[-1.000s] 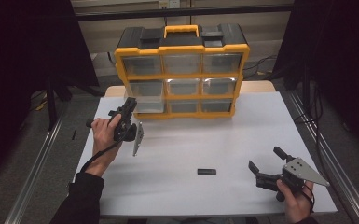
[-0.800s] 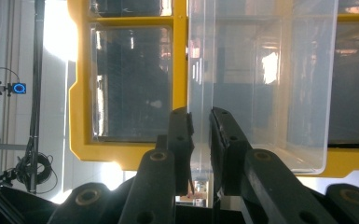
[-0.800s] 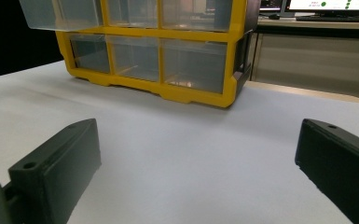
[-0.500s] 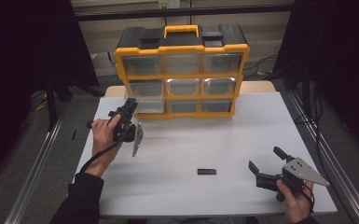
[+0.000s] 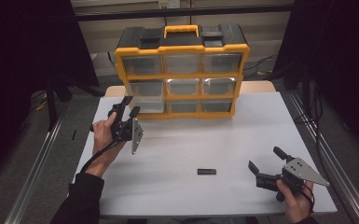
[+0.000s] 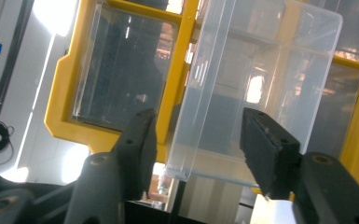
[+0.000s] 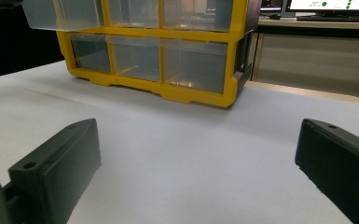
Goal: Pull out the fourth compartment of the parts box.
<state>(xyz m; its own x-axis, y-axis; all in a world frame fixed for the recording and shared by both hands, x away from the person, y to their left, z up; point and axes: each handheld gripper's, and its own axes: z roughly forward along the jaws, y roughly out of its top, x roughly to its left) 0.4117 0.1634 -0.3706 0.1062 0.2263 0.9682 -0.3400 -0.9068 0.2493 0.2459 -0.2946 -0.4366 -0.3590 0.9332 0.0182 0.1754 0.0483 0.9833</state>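
A yellow and black organizer with clear drawers stands at the back of the white table. Its middle-left drawer is pulled out. My left gripper is at that drawer's front. In the left gripper view the clear drawer stands between and beyond the jaws of the left gripper, which have just been opening; the pads do not press on it. A small black block lies on the table. Low at the right, my right gripper is open and holds nothing, and it is seen again in its own view, the right gripper.
The organizer rises beyond a bare stretch of table. Metal rails run along both sides of the table. The surroundings are dark, with cables on the floor at the left.
My left gripper's jaws have spread apart at the pulled-out drawer. Both hands stay where they were, and the black block has not moved.
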